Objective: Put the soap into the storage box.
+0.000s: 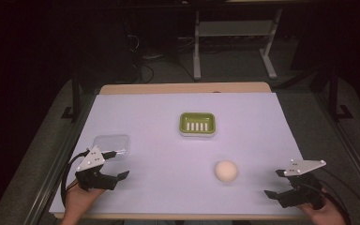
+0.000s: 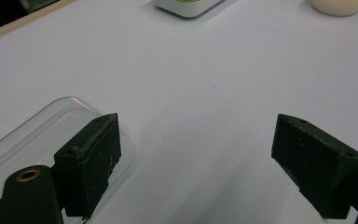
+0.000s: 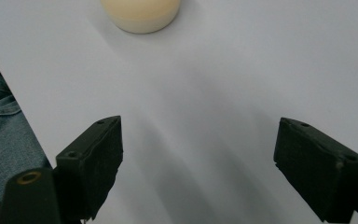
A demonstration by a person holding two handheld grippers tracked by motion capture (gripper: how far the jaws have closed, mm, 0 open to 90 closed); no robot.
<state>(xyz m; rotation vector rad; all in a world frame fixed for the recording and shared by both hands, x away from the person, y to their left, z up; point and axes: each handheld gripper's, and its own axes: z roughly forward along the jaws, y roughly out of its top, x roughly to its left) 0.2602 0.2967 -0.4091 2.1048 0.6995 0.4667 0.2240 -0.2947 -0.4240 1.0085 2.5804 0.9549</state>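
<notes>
A green soap dish (image 1: pixel 197 124) with a white slotted insert sits at the middle of the white sheet (image 1: pixel 168 112). A round cream soap bar (image 1: pixel 226 171) lies in front of it, to the right. A clear plastic tray (image 1: pixel 112 144) rests at the left. My left gripper (image 1: pixel 120 163) stands open just in front of that tray, nothing between its jaws. In the left gripper view the clear tray (image 2: pixel 51 135) lies under the left jaw of the open gripper (image 2: pixel 196 163). My right gripper (image 1: pixel 274 183) is open at the near right, and the soap bar (image 3: pixel 142 14) lies ahead of it (image 3: pixel 198 163).
The wooden table edge (image 1: pixel 183 88) shows beyond the sheet. Metal frame legs (image 1: pixel 197 47) stand on the dark floor behind. In the left gripper view, the soap dish (image 2: pixel 186 5) and soap bar (image 2: pixel 340 5) sit far ahead. Blue denim (image 3: pixel 0 140) shows past the table's near edge.
</notes>
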